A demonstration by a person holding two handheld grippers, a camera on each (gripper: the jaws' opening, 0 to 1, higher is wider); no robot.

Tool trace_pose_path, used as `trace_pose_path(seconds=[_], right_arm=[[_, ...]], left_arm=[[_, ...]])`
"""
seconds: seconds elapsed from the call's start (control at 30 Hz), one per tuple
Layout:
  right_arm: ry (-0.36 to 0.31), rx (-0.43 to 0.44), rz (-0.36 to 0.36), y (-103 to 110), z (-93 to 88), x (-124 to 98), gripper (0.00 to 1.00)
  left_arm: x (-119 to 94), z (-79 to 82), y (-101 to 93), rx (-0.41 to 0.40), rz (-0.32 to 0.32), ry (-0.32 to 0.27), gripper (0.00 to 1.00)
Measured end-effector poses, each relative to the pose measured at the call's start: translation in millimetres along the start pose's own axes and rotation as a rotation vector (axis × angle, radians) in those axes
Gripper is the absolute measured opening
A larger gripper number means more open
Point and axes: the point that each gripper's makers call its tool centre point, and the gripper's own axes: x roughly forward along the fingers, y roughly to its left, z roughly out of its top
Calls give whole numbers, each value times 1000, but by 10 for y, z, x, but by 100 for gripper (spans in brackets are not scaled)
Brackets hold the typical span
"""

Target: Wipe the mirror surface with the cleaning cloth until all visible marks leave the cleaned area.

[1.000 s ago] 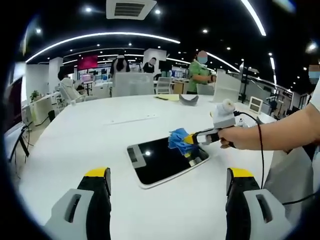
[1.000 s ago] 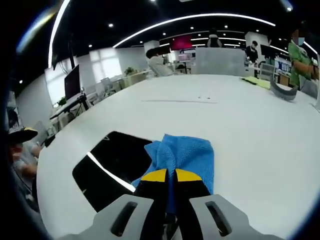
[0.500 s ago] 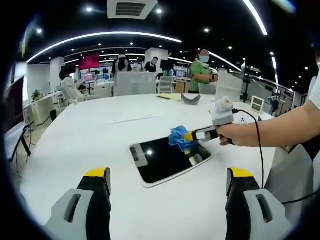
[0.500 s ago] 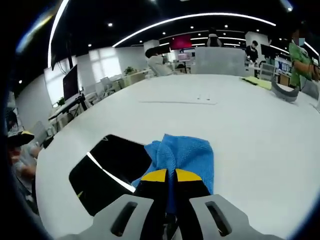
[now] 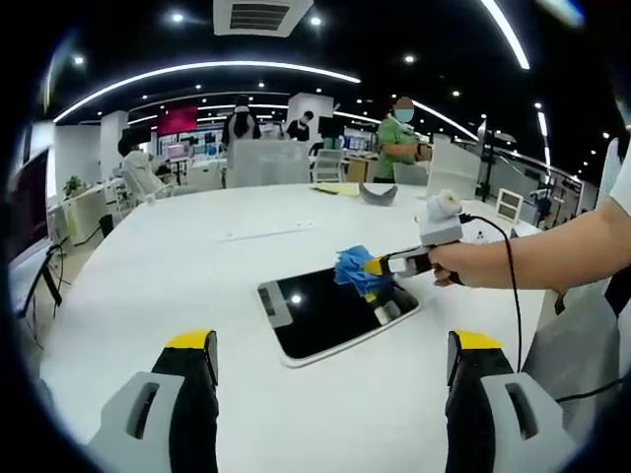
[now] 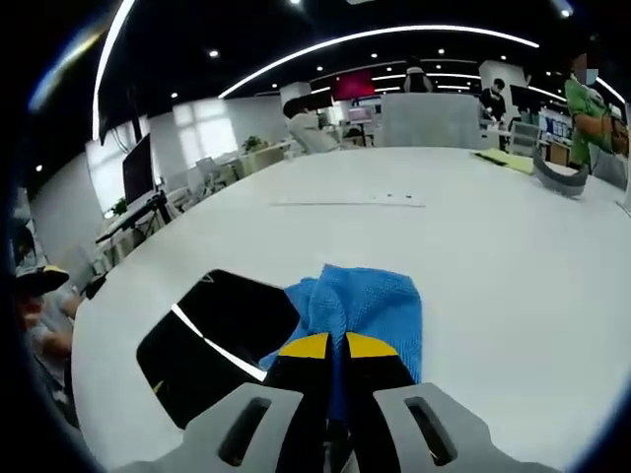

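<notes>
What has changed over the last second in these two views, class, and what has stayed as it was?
The right gripper, shut on the blue cloth, has edged slightly along the mirror near its far edge; the shift is small, and both cameras also drifted. Nothing was taken hold of or let go. The left gripper stays open above the white table, and the mirror lies flat as before.

Cloth blue; mirror dark, glossy, pale rim; table plain white; left gripper black jaws, yellow tips, grey bodies; right gripper the same colours, black cable
</notes>
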Motion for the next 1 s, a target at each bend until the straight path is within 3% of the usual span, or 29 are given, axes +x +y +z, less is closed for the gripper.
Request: trace_pose_path(seconds=[0.17,0.3,0.47,1.0], right_arm=[[-1,-8,-2,191,-4,-110,0],[4,-7,-2,163,11,-67,0],[10,-19,3,295,32,-81,0],[25,-46,45,409,110,169,0]], left_arm=[[-3,-9,3,-2,0,1,97],[-7,-17,15,-6,3,0,97],[-13,-19,23,-11,4,-3,97],[-60,-52,93,-22,21,-3,97]])
